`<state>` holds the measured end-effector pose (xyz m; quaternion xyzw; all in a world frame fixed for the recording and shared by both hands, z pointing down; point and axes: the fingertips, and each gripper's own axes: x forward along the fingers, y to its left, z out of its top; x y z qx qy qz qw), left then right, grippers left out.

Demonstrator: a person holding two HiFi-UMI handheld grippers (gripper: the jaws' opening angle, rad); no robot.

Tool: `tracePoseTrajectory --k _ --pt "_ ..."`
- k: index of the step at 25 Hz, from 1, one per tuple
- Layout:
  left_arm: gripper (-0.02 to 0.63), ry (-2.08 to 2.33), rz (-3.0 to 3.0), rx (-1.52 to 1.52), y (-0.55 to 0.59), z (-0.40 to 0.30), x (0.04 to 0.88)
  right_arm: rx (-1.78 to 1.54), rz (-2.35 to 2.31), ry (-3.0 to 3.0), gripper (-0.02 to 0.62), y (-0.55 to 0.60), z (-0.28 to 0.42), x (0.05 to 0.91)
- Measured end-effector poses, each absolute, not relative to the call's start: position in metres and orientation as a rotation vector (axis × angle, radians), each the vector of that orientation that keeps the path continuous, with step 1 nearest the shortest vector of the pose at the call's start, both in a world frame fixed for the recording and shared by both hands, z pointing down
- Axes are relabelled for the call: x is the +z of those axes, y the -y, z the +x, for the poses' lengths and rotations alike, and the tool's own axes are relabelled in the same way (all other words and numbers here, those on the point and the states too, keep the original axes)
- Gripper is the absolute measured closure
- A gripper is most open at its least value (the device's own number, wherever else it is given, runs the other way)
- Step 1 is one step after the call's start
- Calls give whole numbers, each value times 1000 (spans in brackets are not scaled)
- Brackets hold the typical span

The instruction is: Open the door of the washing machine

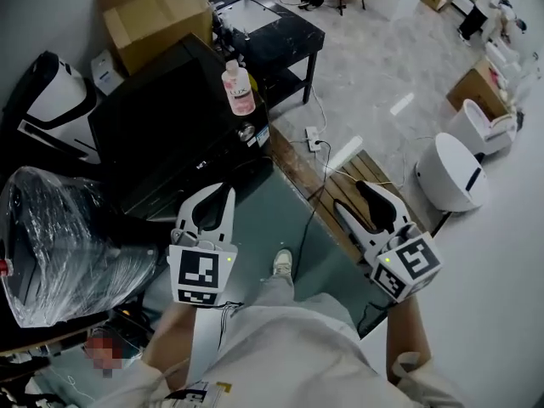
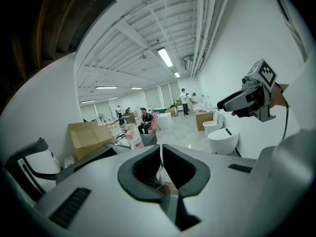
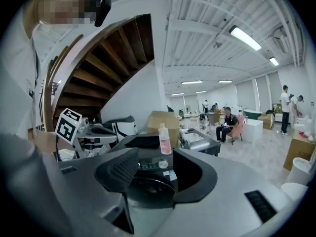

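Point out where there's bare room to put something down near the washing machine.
The black washing machine's flat top looks bare except for the pink bottle at its far right corner. The teal floor mat beside it is mostly open. The left side is crowded by the plastic-wrapped bundle.

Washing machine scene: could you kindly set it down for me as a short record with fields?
machine: black washing machine, ahead of both grippers
door: round front door, looks closed, nothing touching it
on top: pink bottle, upright
left gripper: left gripper, jaws together, nothing between them
right gripper: right gripper, jaws apart, empty, aimed at the door but well short of it
task stage: door not yet reached
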<state>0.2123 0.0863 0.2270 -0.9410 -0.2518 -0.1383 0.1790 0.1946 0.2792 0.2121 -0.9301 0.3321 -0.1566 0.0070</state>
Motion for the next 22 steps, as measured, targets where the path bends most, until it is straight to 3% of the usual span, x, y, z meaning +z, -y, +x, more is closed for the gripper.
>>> tracePoseTrajectory --k 22 --pt "574 225 -2742 -834 12 274 355 -1091 -2613 -1750 359 -164 352 390"
